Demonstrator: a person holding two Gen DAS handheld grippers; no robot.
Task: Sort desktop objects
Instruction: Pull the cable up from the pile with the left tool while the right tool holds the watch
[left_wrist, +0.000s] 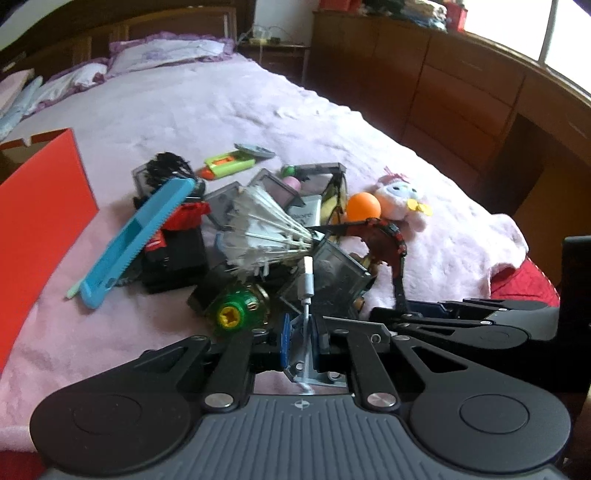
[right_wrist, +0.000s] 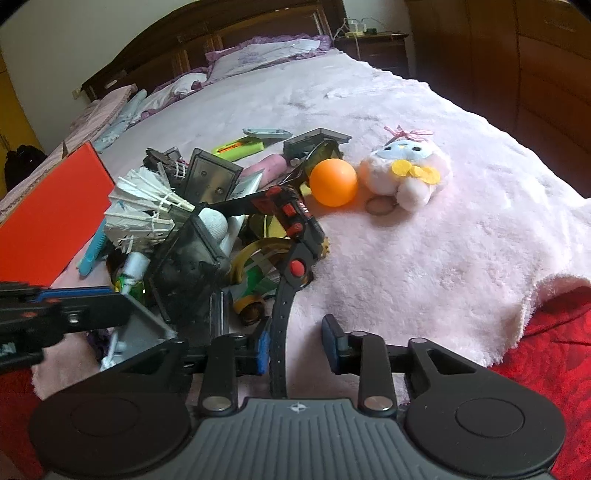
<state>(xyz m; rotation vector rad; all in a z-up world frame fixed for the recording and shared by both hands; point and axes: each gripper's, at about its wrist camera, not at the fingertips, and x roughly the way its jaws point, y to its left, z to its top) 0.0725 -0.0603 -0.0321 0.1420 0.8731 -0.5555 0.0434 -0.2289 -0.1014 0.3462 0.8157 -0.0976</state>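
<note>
Left view: closest up, left claw (left_wrist: 300, 343) pinched tight on thin white charging cable with silver plug (left_wrist: 308, 280), running straight ahead into the clutter. Could drag the white feathered shuttlecock (left_wrist: 258, 229) along if yanked.

Right view: right claw (right_wrist: 297, 343) spread around the strap of the black-and-red plastic wristwatch (right_wrist: 295, 236), touching just one pad. Might slip or snag.

Orange ball (right_wrist: 333, 182) at twelve o'clock of a black-and-red watch (right_wrist: 295, 229); white shuttlecock (left_wrist: 258, 229), blue case (left_wrist: 136, 240), red box (left_wrist: 40, 218) on pink blanket (right_wrist: 424, 258)
</note>
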